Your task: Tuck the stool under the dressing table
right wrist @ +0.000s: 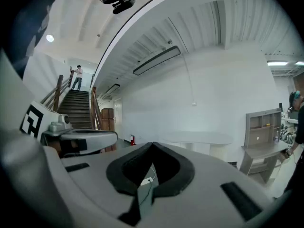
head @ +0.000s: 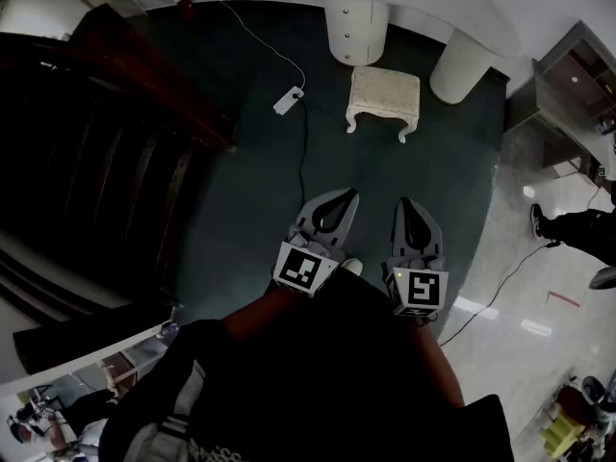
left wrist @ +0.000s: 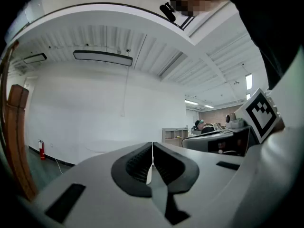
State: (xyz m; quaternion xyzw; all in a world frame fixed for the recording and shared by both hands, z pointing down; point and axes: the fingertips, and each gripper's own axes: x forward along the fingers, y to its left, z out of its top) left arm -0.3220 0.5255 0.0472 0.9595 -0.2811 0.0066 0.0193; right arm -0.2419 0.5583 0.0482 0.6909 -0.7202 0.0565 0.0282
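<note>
The dressing table (head: 462, 12) is seen along the top edge of the head view, its two white pedestals set on the dark carpet (head: 241, 191). The stool (head: 384, 94) is found at upper centre, just below the gap between the pedestals and not yet under the top. Its long side is laid across the frame, parallel to the table front. It lies up-frame from both grippers, well apart from them. The left gripper (head: 345, 198) and right gripper (head: 405, 205) are held side by side at lower centre, pointed about level toward it, the right judged slightly nearer. Both pairs of jaws are pressed together, with nothing between them.
</note>
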